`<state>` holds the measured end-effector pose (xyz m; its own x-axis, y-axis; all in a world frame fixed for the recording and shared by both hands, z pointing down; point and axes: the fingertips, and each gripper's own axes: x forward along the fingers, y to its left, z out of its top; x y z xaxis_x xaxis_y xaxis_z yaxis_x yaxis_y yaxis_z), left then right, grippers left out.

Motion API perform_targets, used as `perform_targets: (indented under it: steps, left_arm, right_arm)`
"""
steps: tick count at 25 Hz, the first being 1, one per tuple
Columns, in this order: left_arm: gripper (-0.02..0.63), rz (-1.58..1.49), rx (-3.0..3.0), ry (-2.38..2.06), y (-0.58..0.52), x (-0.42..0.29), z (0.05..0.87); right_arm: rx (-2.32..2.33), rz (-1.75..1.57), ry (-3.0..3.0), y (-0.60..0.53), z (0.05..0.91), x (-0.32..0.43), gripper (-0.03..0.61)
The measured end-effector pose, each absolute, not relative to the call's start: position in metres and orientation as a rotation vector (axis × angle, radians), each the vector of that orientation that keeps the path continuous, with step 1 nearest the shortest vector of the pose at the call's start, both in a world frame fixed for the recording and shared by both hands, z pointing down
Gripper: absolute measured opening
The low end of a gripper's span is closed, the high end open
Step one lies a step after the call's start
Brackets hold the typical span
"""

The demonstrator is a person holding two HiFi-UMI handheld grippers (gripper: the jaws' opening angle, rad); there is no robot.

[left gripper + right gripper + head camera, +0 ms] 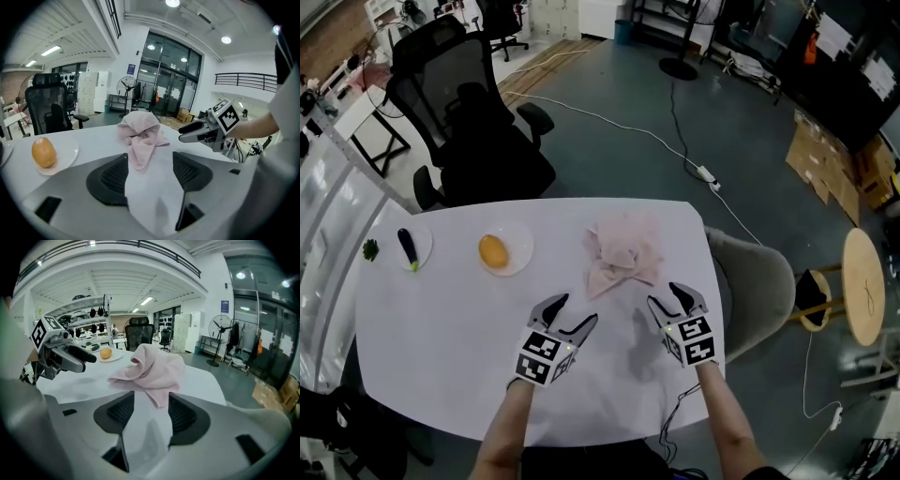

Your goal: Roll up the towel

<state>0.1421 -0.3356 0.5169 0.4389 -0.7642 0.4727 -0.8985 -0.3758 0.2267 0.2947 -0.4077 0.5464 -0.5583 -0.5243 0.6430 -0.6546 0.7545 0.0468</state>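
Observation:
A crumpled pale pink towel lies in a heap on the white table, toward its far right. Both grippers hover just short of it on the near side. My left gripper stands open below the towel's left corner, nothing between its jaws. My right gripper is open too, below the towel's right edge and empty. In the left gripper view the towel hangs just beyond the jaws, with the right gripper to the right. In the right gripper view the towel sits right ahead of the jaws.
A white plate with an orange fruit sits left of the towel. Farther left another plate holds a dark vegetable. A black office chair stands beyond the table, and a grey seat is at its right edge.

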Motion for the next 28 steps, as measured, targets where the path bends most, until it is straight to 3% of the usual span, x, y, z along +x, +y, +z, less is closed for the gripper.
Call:
perform_targets:
  steps: [6,12,16,21,28]
  left_arm:
    - [0.308,0.559,2.213,-1.396,-0.361,0.16,0.555]
    - [0.257,0.688,2.15,-1.439,-0.382,0.166,0.583]
    - [0.2,0.758,2.112,-1.457,-0.388,0.165,0.594]
    - [0.07,0.745,2.07,-1.503,-0.391,0.159,0.597]
    - [0.035,0.61,2.082,-1.536,-0.388,0.142,0.559]
  right_arm:
    - [0.775,0.252,-2.274,-0.424,0.579,0.288,0.211]
    - [0.711,0.256,-2.252,-0.436,0.598,0.28,0.167]
    - [0.712,0.236,-2.229,-0.439,0.605,0.278,0.115]
    - [0.718,0.19,-2.214,-0.441,0.607,0.282,0.075]
    - [0.761,0.144,-2.225,-0.444,0.586,0.286,0.052]
